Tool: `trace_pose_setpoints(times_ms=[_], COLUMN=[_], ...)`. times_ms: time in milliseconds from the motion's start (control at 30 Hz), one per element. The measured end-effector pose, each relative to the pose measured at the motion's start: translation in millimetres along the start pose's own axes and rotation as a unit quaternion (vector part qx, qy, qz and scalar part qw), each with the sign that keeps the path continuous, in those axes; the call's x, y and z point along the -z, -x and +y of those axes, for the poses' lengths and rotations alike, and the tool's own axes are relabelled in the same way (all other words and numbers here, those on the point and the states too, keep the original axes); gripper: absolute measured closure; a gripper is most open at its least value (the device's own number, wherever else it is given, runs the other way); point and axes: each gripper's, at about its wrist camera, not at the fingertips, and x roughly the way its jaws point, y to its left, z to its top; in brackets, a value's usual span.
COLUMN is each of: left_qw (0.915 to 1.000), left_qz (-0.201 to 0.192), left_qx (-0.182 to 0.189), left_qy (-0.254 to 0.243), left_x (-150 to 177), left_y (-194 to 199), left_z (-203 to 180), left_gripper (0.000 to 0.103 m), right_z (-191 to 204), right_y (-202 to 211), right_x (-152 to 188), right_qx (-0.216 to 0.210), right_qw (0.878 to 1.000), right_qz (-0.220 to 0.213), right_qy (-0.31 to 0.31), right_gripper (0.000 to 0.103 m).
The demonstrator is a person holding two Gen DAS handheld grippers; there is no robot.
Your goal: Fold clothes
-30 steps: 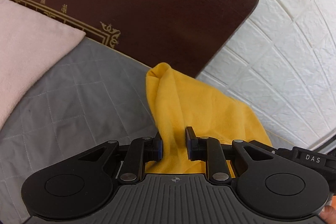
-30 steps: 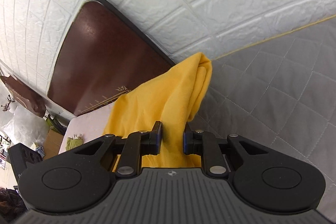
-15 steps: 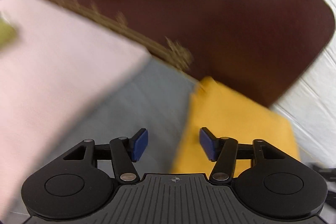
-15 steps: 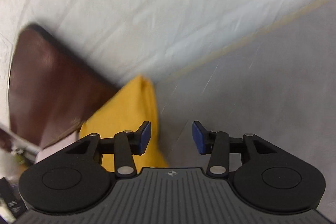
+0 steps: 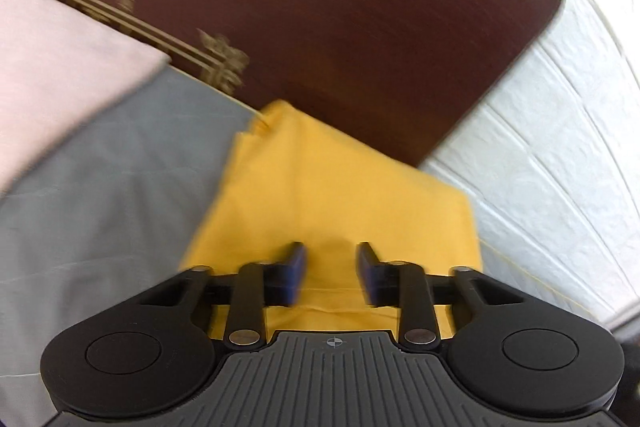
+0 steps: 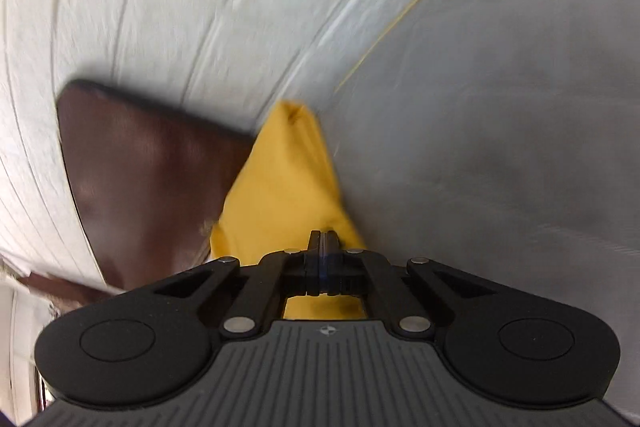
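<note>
A folded yellow cloth (image 5: 340, 187) lies flat on the grey quilt (image 5: 112, 187), close to the dark headboard. My left gripper (image 5: 331, 255) hovers over its near edge. Its jaws are partly apart and closing, with a low hump of cloth between them that the pads do not press. In the right wrist view the same yellow cloth (image 6: 284, 179) runs away from my right gripper (image 6: 323, 239). That gripper's pads meet at the cloth's near end. Whether a thin edge is pinched is hidden.
A dark brown headboard (image 5: 320, 7) with gold trim stands behind the cloth, and a white brick-pattern wall (image 5: 560, 127) runs along the right. A pink cloth (image 5: 52, 59) lies at the left on the quilt. Grey quilt (image 6: 500, 147) spreads to the right.
A second ago both grippers held the yellow cloth up. Both then opened and the cloth dropped flat on the quilt. Now the left jaws have narrowed over it and the right has shut.
</note>
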Motion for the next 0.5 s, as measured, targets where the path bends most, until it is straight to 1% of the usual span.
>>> trace_pose_setpoints(times_ms=[33, 67, 100, 133, 167, 200, 233, 267, 300, 333, 367, 400, 433, 500], left_qw=[0.9997, 0.9987, 0.9973, 0.9966, 0.9973, 0.9983, 0.9986, 0.9977, 0.9962, 0.9953, 0.9953, 0.9957, 0.9961, 0.9947], left_qz=[-0.025, -0.052, -0.072, -0.08, -0.069, -0.047, -0.024, -0.017, -0.026, -0.035, -0.045, -0.057, -0.073, -0.101], left_qx=[-0.002, 0.0, 0.007, 0.016, 0.017, 0.004, -0.015, -0.031, -0.041, -0.047, -0.048, -0.039, -0.018, 0.017], left_qy=[-0.001, -0.004, -0.007, -0.012, -0.021, -0.033, -0.045, -0.058, -0.073, -0.077, -0.071, -0.06, -0.046, -0.009], left_x=[-1, -1, -1, 2, 6, 10, 13, 15, 16, 16, 13, 9, 4, -6], left_y=[8, 15, 19, 20, 17, 9, -1, -7, -7, -5, -2, 2, 6, 7], left_z=[-2, -5, -7, -9, -13, -16, -17, -17, -17, -17, -17, -16, -15, -14], left_gripper=[0.038, 0.022, 0.016, 0.009, 0.006, 0.006, 0.008, 0.011, 0.011, 0.011, 0.011, 0.011, 0.011, 0.008], right_z=[-1, 0, 3, 6, 10, 10, 8, 5, 1, 1, 3, 6, 9, 17], right_y=[9, 15, 17, 15, 11, 5, 1, -1, 1, 6, 13, 20, 23, 11], right_x=[2, 5, 9, 12, 16, 19, 19, 17, 10, 3, -3, -9, -14, -21], right_qx=[-0.006, -0.025, -0.047, -0.065, -0.071, -0.062, -0.047, -0.035, -0.02, -0.01, -0.01, -0.01, -0.024, -0.086], right_qw=[1.0, 0.999, 0.999, 0.998, 0.997, 0.997, 0.998, 0.999, 0.999, 0.999, 0.998, 0.997, 0.996, 0.995], right_qz=[-0.014, -0.02, -0.017, -0.008, 0.005, 0.013, 0.011, 0.007, -0.003, -0.021, -0.043, -0.064, -0.073, -0.047], right_qy=[0.002, 0.002, 0.006, 0.015, 0.028, 0.04, 0.044, 0.041, 0.028, 0.025, 0.033, 0.041, 0.045, 0.029], right_gripper=[0.091, 0.074, 0.053, 0.038, 0.037, 0.038, 0.042, 0.058, 0.067, 0.063, 0.061, 0.059, 0.056, 0.043])
